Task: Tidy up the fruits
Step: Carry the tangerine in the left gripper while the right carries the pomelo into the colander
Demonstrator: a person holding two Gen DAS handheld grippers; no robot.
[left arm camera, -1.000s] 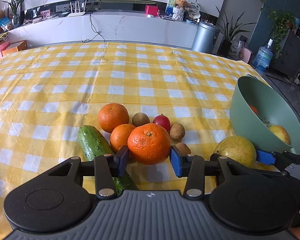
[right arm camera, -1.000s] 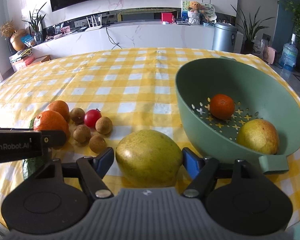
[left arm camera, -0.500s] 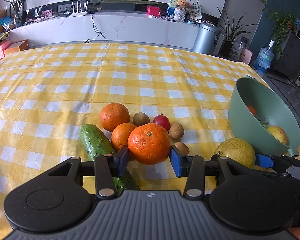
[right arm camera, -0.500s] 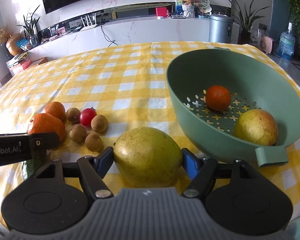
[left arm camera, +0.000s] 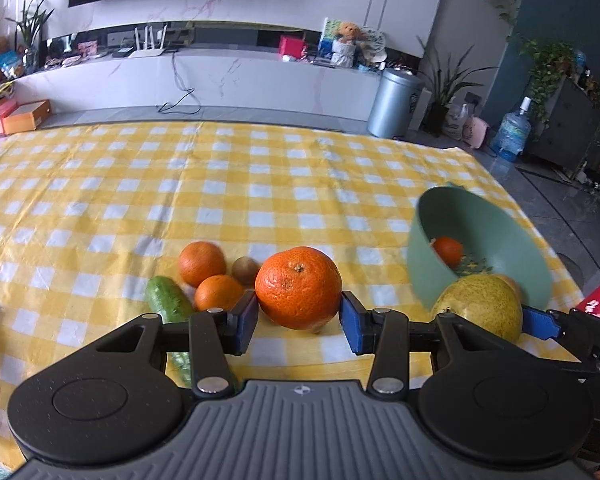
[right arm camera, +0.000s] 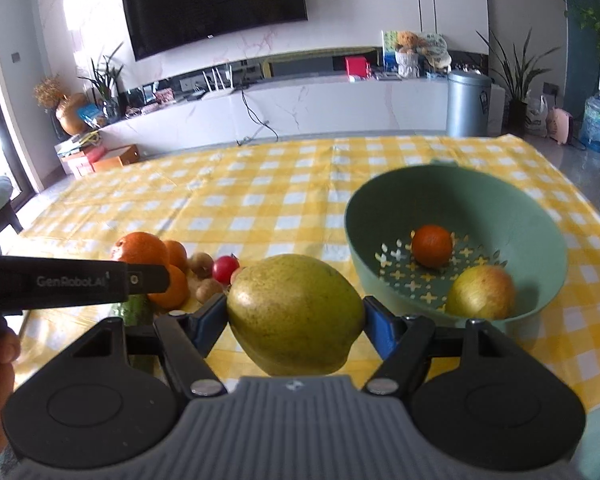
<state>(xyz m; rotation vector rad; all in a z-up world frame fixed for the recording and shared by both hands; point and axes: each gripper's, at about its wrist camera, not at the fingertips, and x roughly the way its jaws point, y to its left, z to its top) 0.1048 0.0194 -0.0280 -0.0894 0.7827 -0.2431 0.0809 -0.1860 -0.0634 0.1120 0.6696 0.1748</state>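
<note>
While two fruits already sit in the green bowl (right arm camera: 456,216) ahead-right, your left tool (left arm camera: 299,320) clamps an orange (left arm camera: 299,288) and your right tool (right arm camera: 296,320) a pear (right arm camera: 294,314); small fruits (right arm camera: 204,276) and a cucumber (left arm camera: 168,304) remain on the desk (left arm camera: 220,184).

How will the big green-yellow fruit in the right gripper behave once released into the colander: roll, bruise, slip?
The green-yellow fruit is rounded, so it will likely roll down the green colander wall toward the orange. It spans the right gripper, so it is probably heavy. Its smooth skin may slip.
</note>
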